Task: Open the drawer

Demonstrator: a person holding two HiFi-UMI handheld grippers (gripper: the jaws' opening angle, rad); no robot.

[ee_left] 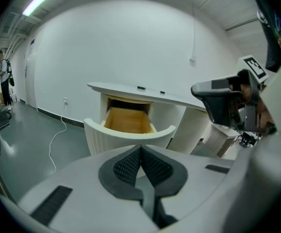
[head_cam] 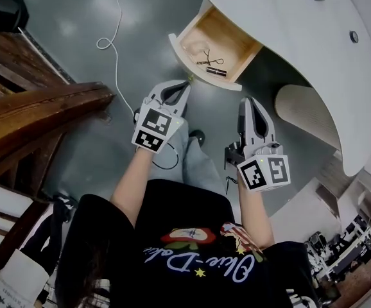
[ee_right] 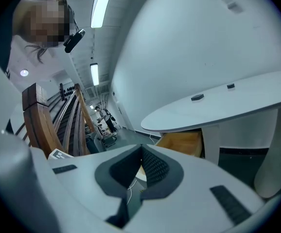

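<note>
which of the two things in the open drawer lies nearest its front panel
The small dark stick, lying along the white front of the drawer; the thin wiry item sits further in, toward the middle.

The drawer [head_cam: 227,37] shows bare pale wood inside, its front matt white.

Wide-angle view along the right tool [ee_right: 141,149]. Its two jaws meet at their tips with nothing between them, and its dark ribbed pads [ee_right: 155,168] sit in a pale grey body. Beyond the tips is the open drawer [ee_right: 182,142], its wooden inside showing beneath a curved white desk [ee_right: 218,106]. Two small dark fittings [ee_right: 198,97] sit on the desk top. At left, a wooden stair railing [ee_right: 53,125] runs down a corridor lit by ceiling strip lights [ee_right: 101,1]. A person [ee_right: 33,5] leans in at top left.
</note>
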